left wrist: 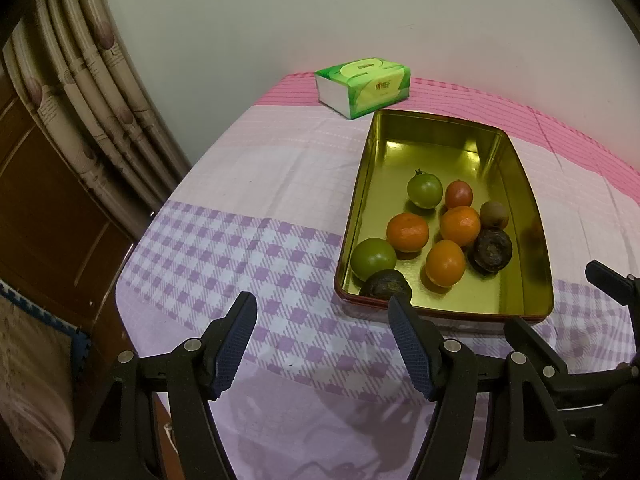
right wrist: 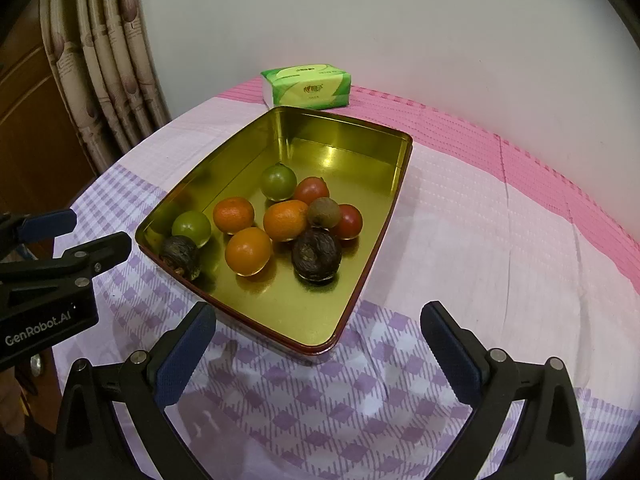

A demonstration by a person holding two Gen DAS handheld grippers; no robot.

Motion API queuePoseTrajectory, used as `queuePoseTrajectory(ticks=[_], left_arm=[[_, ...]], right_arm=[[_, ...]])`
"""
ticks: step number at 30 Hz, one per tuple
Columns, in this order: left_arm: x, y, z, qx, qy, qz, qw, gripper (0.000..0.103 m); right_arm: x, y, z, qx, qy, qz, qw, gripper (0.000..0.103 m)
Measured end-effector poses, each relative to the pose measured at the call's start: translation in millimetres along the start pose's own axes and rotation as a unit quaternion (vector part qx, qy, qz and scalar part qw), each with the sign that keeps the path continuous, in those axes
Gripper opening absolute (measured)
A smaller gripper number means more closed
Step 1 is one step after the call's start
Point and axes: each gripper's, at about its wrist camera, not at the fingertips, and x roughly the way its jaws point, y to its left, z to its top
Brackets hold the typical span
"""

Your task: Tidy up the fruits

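Observation:
A gold metal tin [left wrist: 532,248] [right wrist: 372,280] sits on the checked cloth and holds several fruits: three oranges [left wrist: 407,232] [right wrist: 248,251], two green fruits [left wrist: 373,258] [right wrist: 191,227], red tomatoes [left wrist: 458,194] [right wrist: 347,221], a brown kiwi [left wrist: 493,214] [right wrist: 323,212] and two dark wrinkled fruits [left wrist: 490,255] [right wrist: 316,254]. My left gripper [left wrist: 322,312] is open and empty, above the cloth left of the tin's near corner. My right gripper [right wrist: 318,324] is open and empty, just before the tin's near edge. The left gripper also shows at the left of the right wrist view [right wrist: 76,236].
A green tissue pack [left wrist: 363,86] [right wrist: 307,86] lies behind the tin by the white wall. A curtain [left wrist: 92,92] and a wooden door [left wrist: 44,200] stand to the left, past the table edge. The cloth is pink at the far side [right wrist: 540,168].

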Motion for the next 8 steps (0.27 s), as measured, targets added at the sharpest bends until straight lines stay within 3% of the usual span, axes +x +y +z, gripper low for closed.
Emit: queuePoseTrajectory(ticks=[8], left_arm=[[-0.2,-0.2,0.0,0.002,-0.001,-0.004,1.0,0.069]], right_arm=[[-0.1,-0.5,-0.7,0.001,0.0,0.0,1.0,0.101]])
